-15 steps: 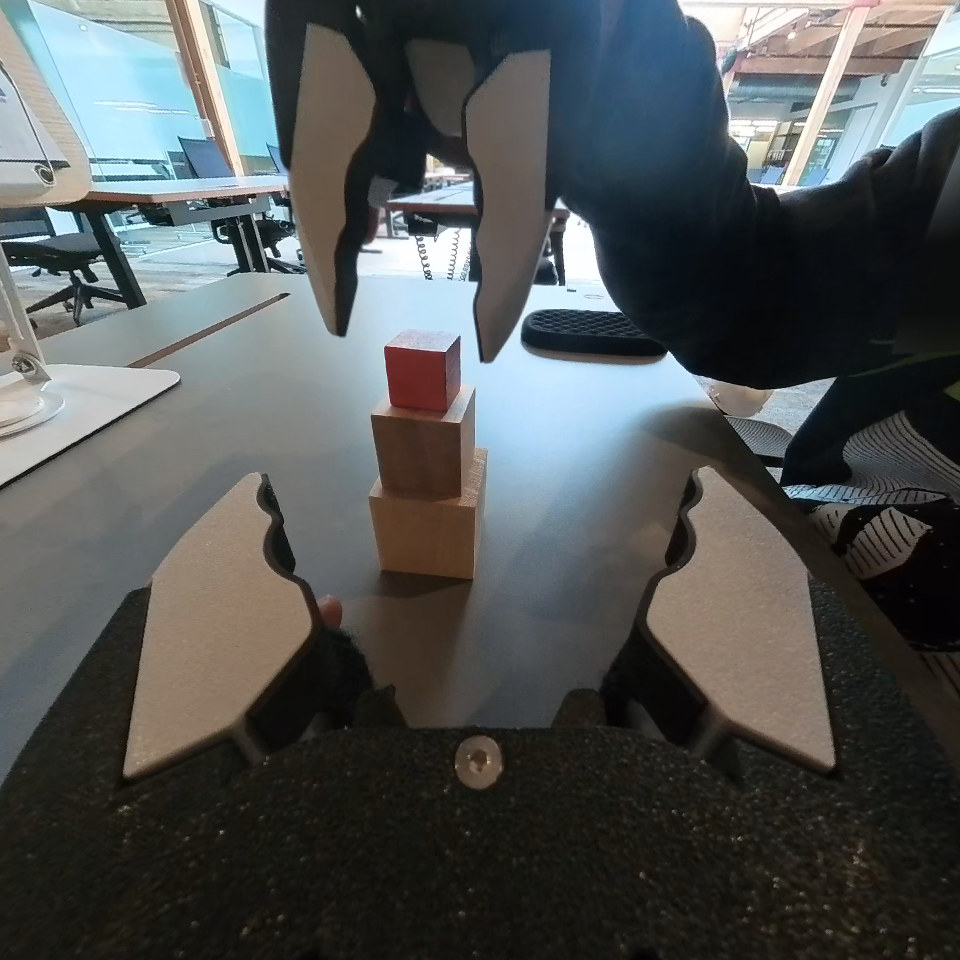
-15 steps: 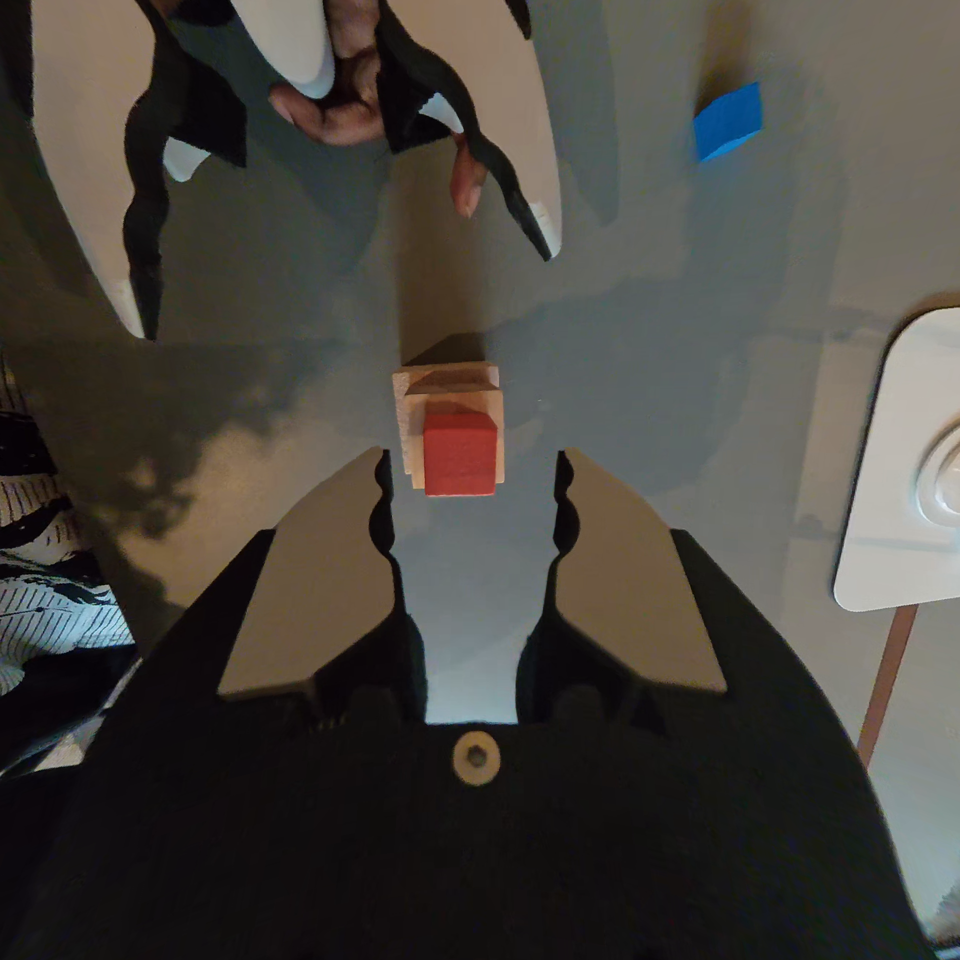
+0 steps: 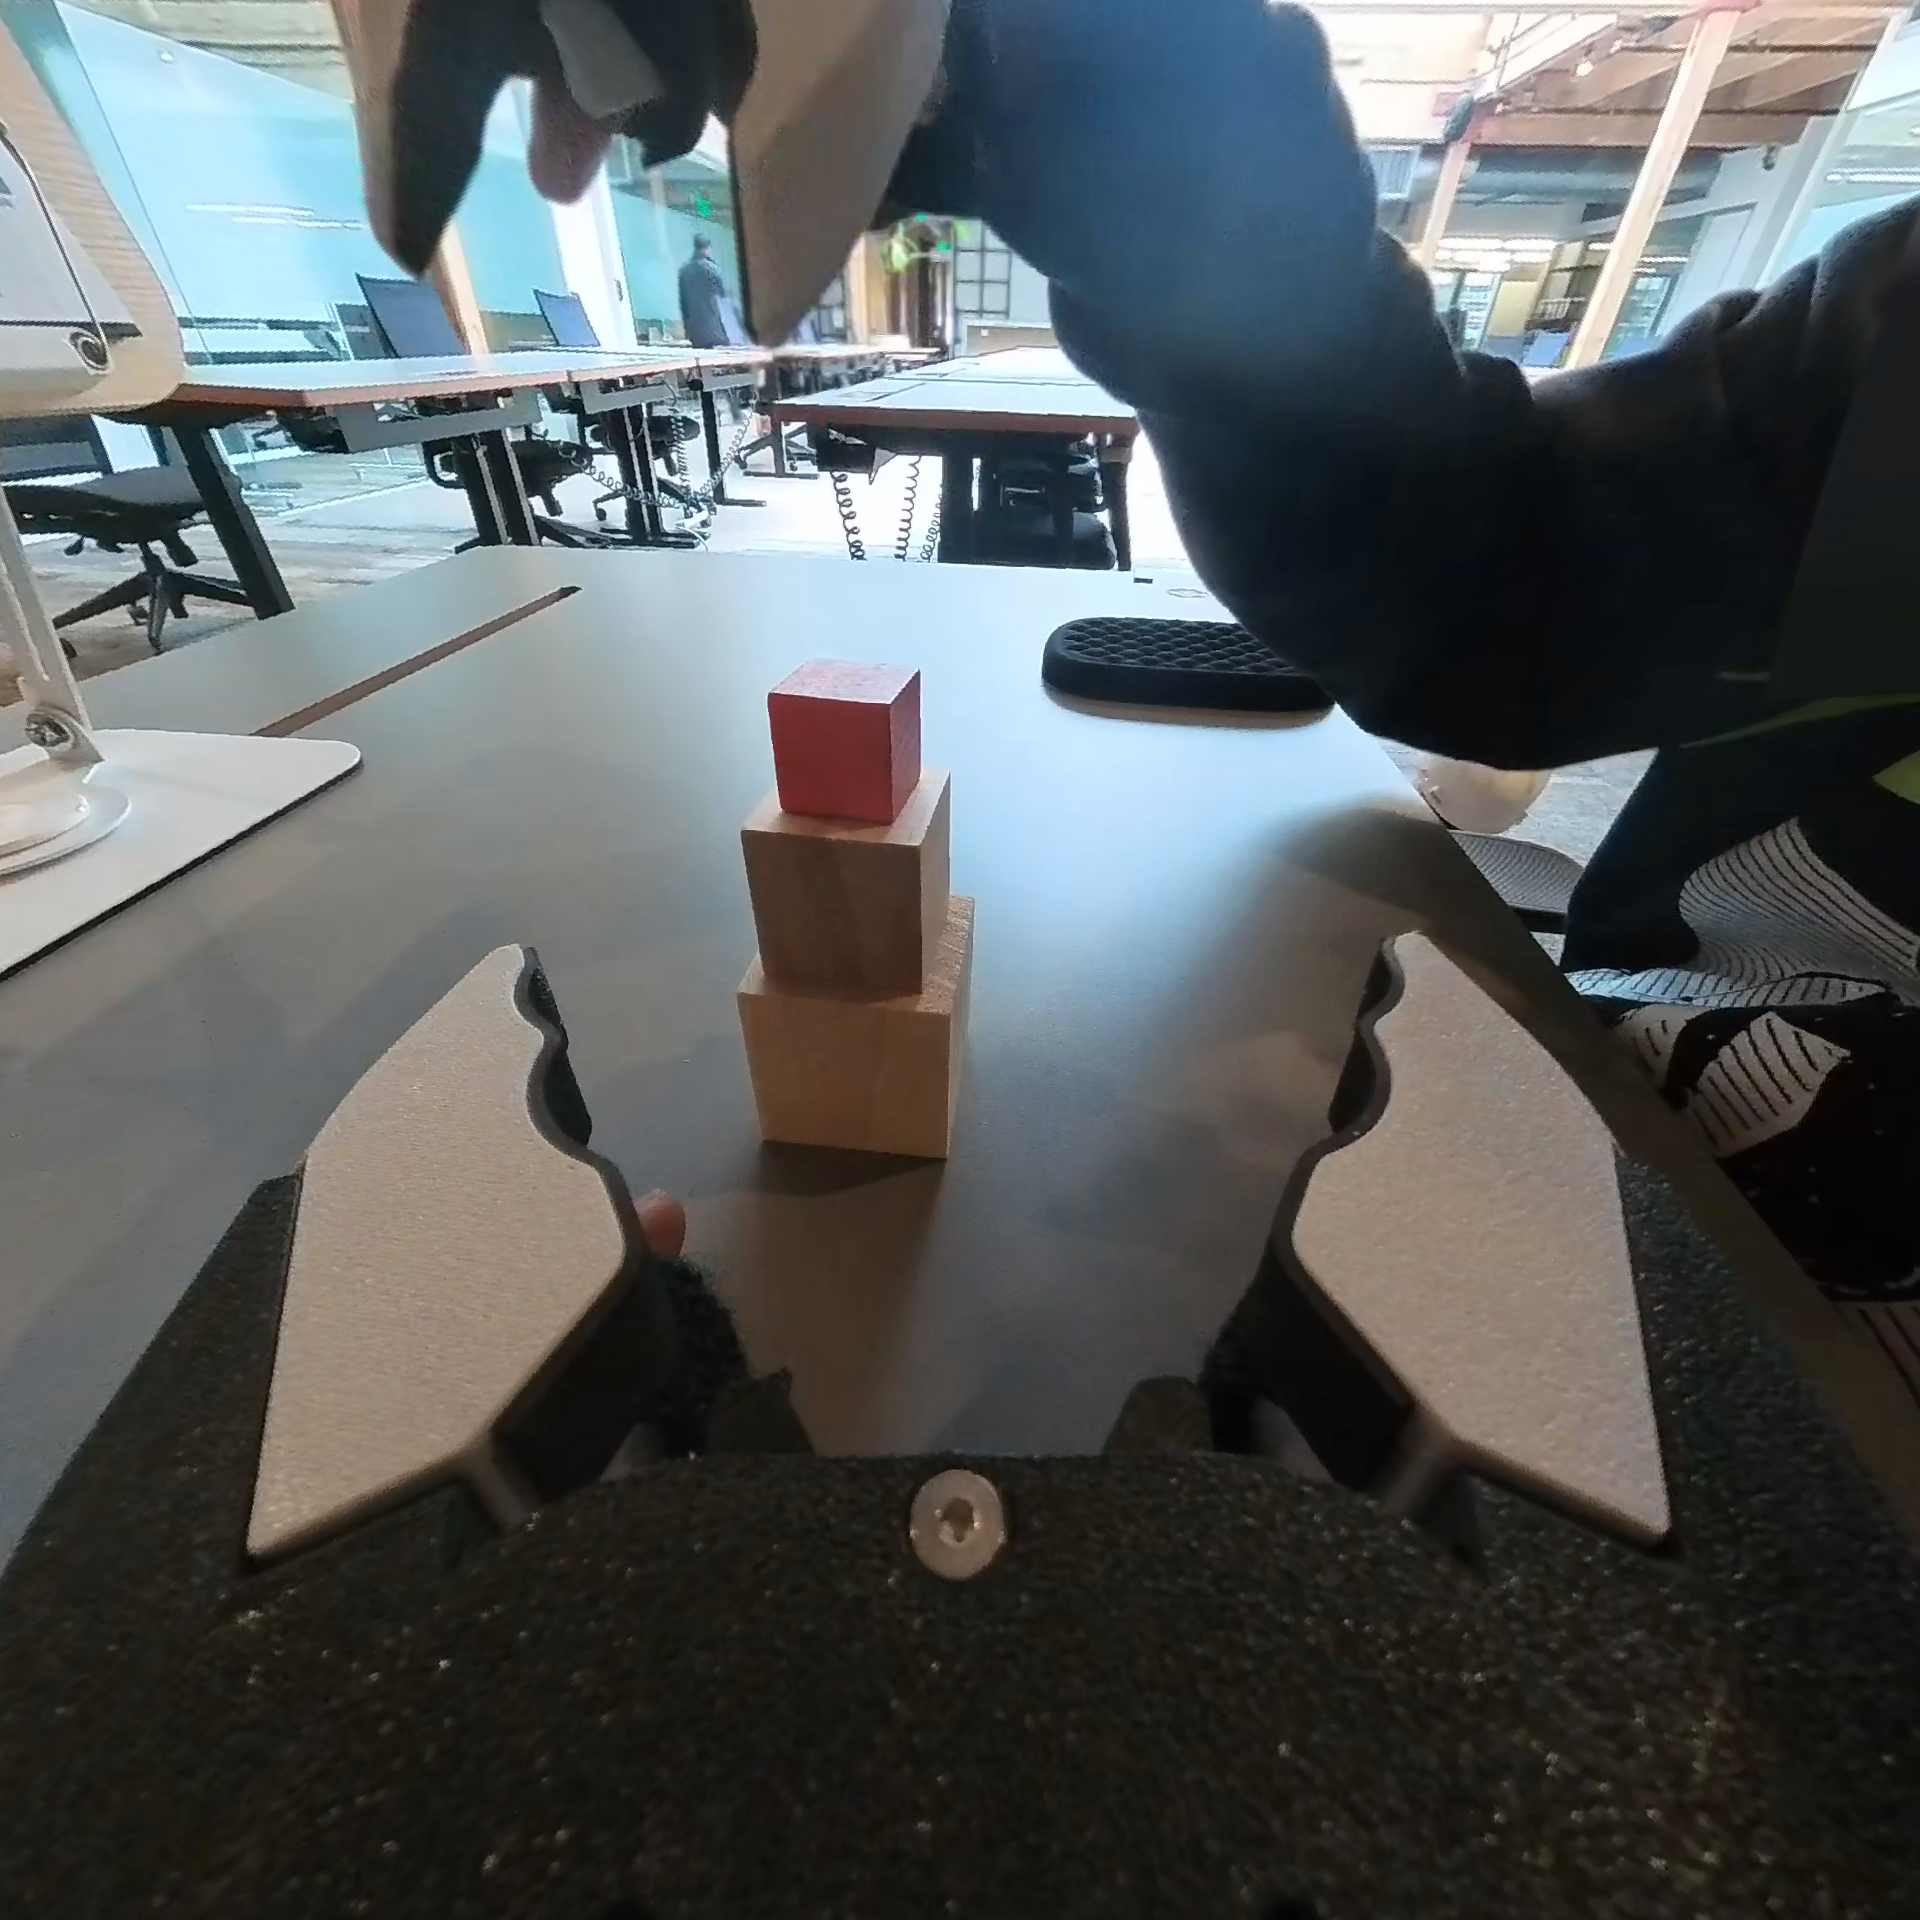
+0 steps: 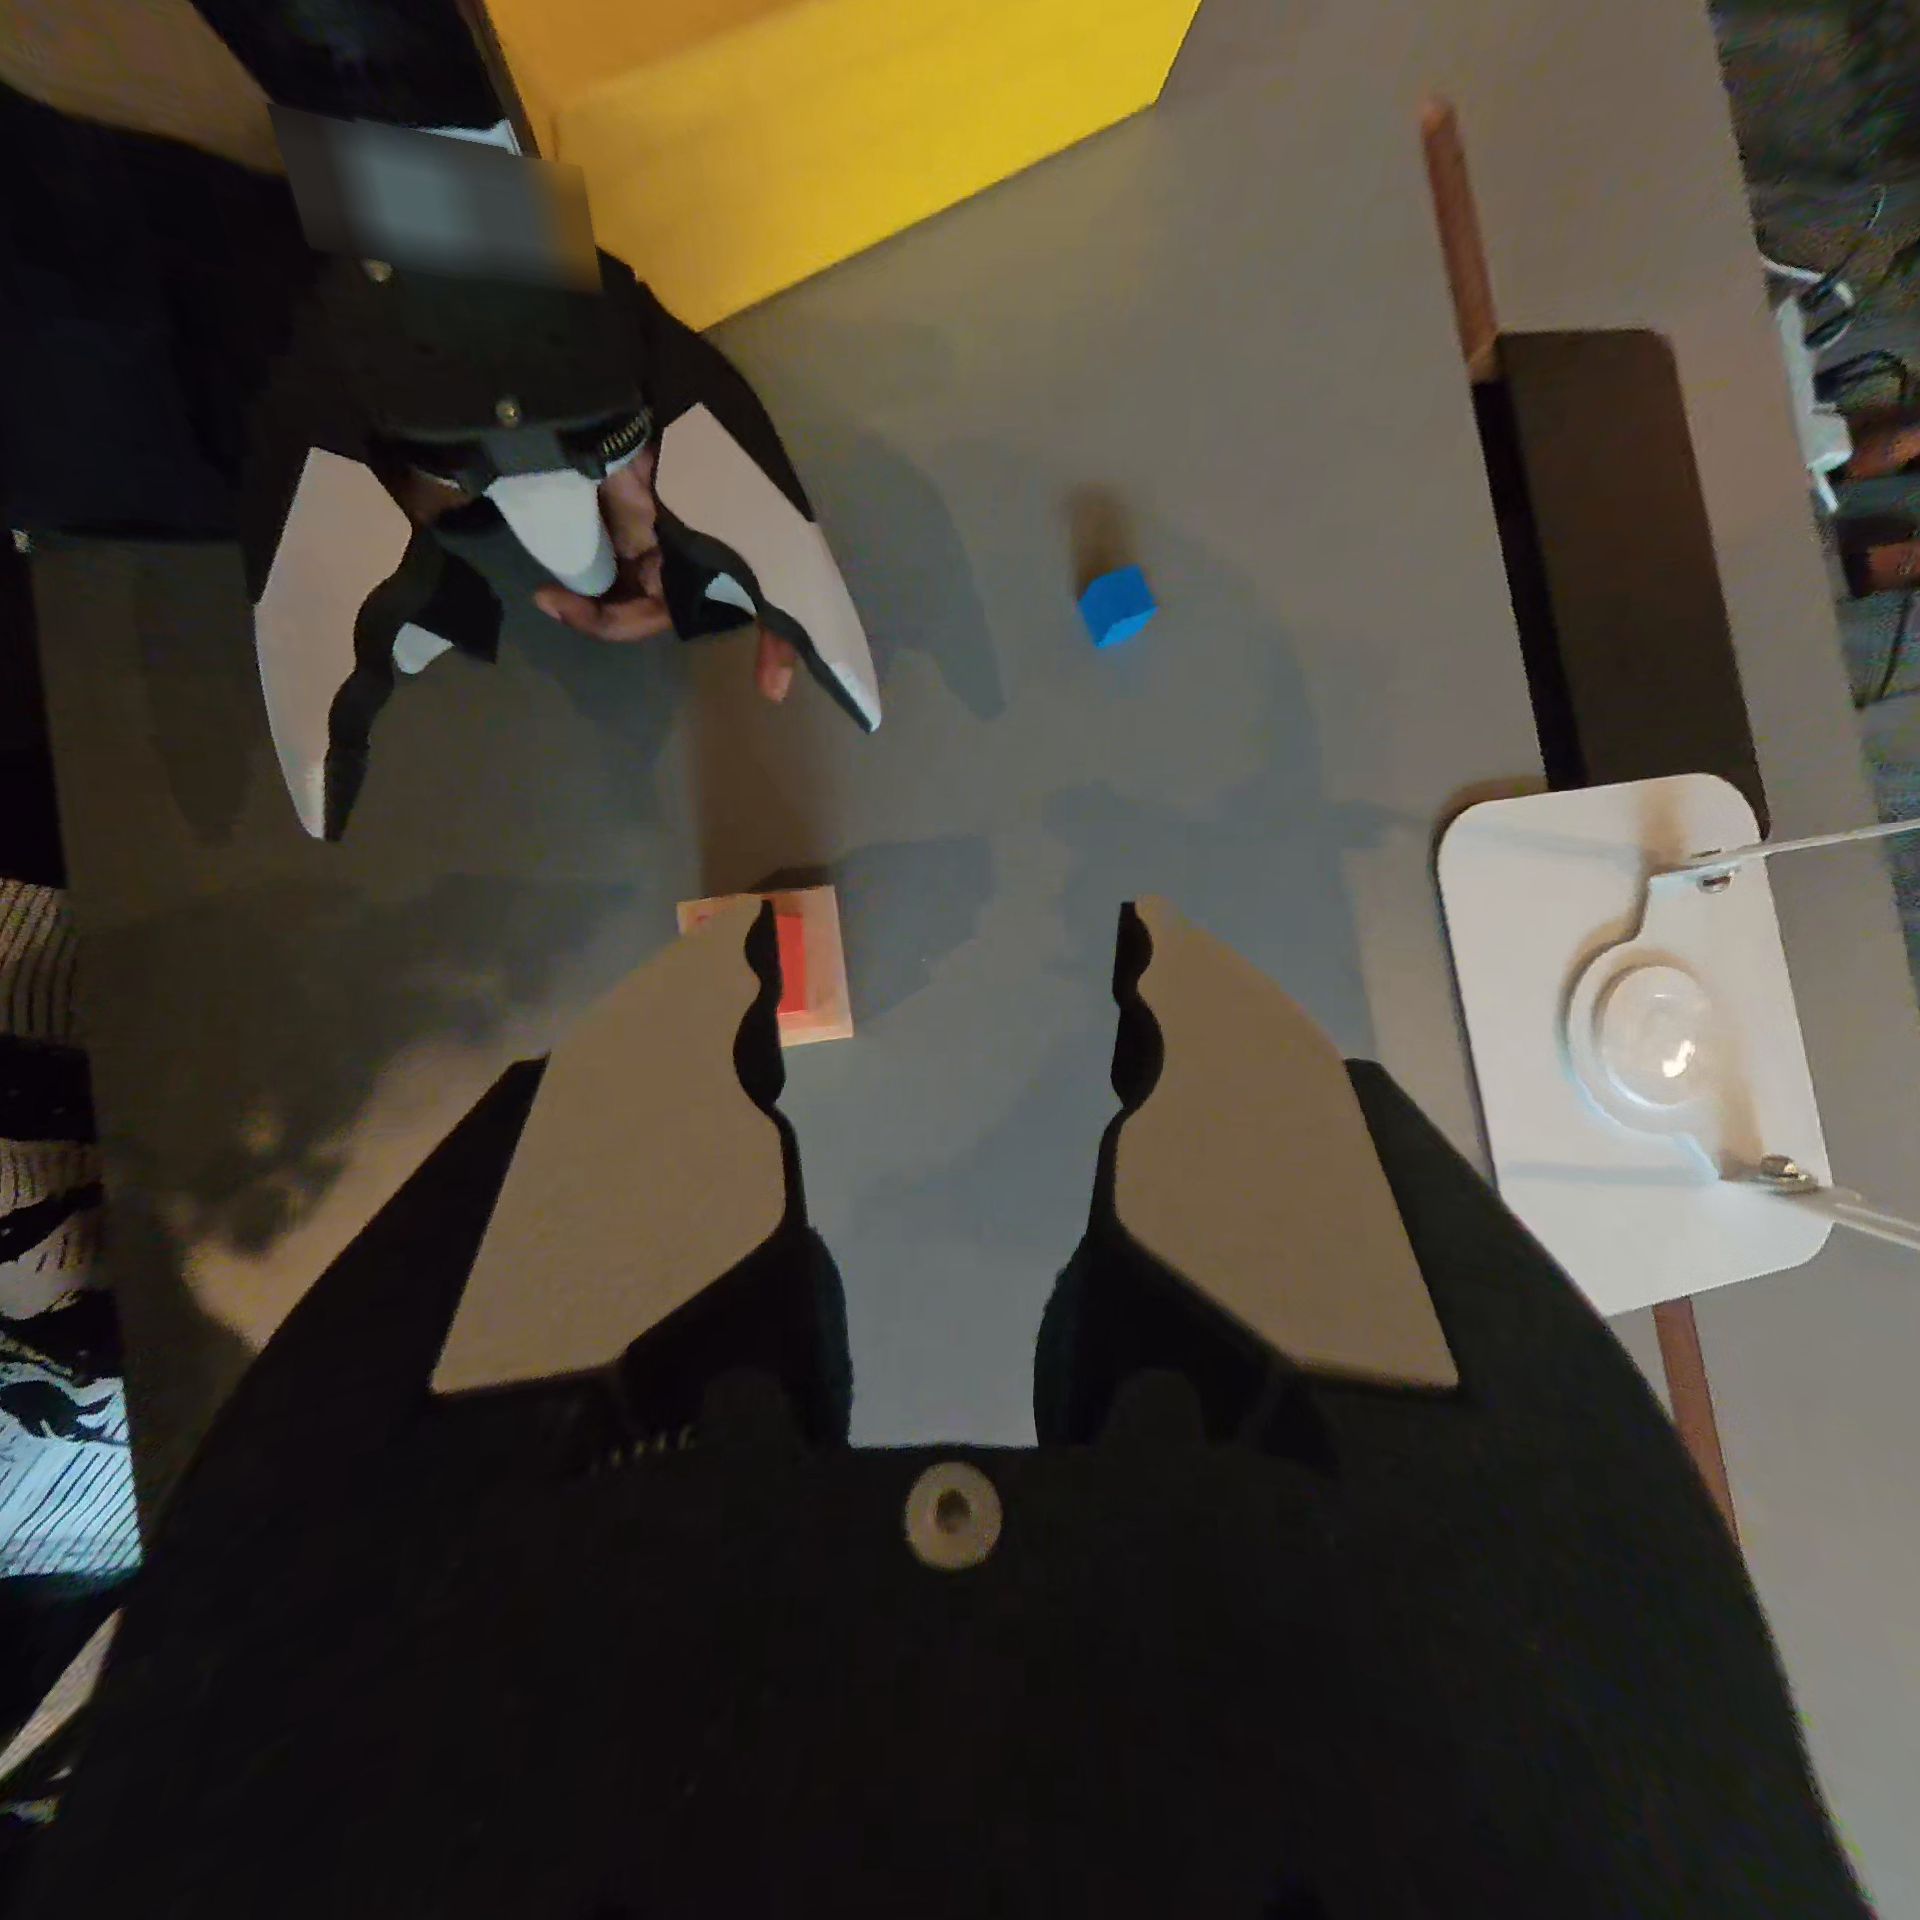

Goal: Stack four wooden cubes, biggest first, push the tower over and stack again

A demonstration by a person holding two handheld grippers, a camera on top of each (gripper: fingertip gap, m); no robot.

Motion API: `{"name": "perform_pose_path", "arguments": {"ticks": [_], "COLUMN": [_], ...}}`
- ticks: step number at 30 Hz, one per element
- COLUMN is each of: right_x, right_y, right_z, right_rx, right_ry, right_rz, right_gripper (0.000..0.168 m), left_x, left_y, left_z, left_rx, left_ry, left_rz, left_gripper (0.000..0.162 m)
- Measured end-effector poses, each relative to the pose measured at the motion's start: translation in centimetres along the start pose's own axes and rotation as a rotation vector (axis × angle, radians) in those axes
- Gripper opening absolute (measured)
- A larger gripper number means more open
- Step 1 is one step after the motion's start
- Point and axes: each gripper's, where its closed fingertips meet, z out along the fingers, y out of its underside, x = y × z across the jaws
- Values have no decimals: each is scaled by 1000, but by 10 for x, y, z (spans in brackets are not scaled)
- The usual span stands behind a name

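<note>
A tower of three cubes stands on the dark table: a light wooden cube [image 3: 852, 1070] at the bottom, a darker wooden cube [image 3: 842, 904] in the middle and a red cube [image 3: 844, 740] on top. My left gripper [image 3: 956, 966] is open and empty, low on the table just short of the tower. My right gripper [image 4: 948, 914] is open and empty, high above, looking down. Its left finger hides part of the tower [image 4: 826, 997]. A small blue cube [image 4: 1115, 606] lies apart on the table. The right gripper also shows at the top of the left wrist view [image 3: 592, 249].
A yellow box [image 4: 862, 135] stands at the table's far side behind the left gripper [image 4: 594, 769]. A white stand base [image 4: 1621, 1039] sits to one side, also in the left wrist view [image 3: 156, 810]. A black mesh pad [image 3: 1174, 665] lies near the table's right edge.
My right gripper has risen well above the tower and shifted sideways, so the tower now sits behind its left finger. The tower and left gripper have stayed put.
</note>
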Motion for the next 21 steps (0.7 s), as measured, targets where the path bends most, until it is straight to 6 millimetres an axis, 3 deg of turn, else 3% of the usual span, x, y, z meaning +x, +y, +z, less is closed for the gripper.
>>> {"name": "perform_pose_path", "arguments": {"ticks": [10, 21], "right_x": [27, 43], "right_y": [-2, 2], "right_z": [8, 44], "right_rx": [122, 176], "right_ry": [-26, -121], "right_rz": [25, -20], "right_gripper": [57, 58], "left_x": [0, -1], "left_y": [0, -1], "left_z": [0, -1], "left_rx": [1, 8], "left_ry": [2, 0], "left_rz": [-2, -6], "left_gripper": [139, 139]}}
